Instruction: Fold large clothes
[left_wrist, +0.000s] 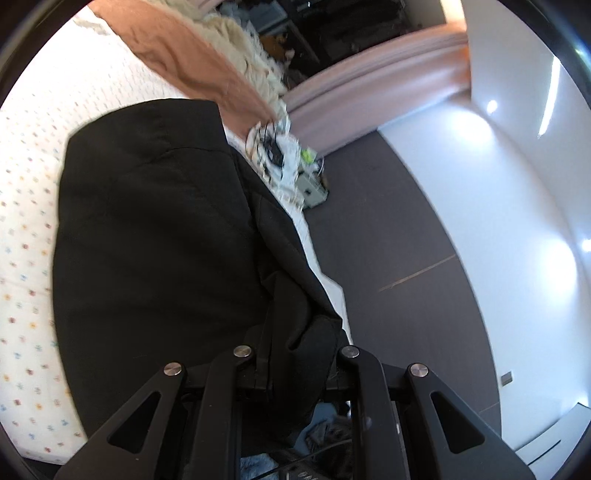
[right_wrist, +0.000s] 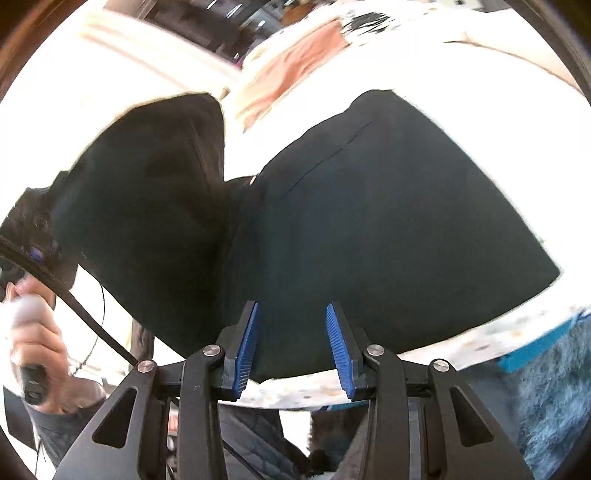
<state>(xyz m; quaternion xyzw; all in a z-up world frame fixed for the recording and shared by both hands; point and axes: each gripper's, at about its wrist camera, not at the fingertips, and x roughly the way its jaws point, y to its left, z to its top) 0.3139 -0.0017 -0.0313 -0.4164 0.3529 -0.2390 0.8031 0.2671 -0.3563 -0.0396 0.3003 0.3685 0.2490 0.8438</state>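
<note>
Mid-fold: the left tool is clamped on a bunched edge of the black garment, lifting it off the bed near its floor-side edge. The right tool gapes wide (holding nothing) over the garment; next it probably needs to pinch the near hem.

A large garment lies spread on a bed sheet that covers a mattress. In the left wrist view, the left gripper sits at the garment's near edge with bunched cloth between its fingers. The floor lies to the right of the bed, with a wall beyond it. In the right wrist view, the right gripper hangs above the garment's near edge, fingers apart. A hand is at the far left.
</note>
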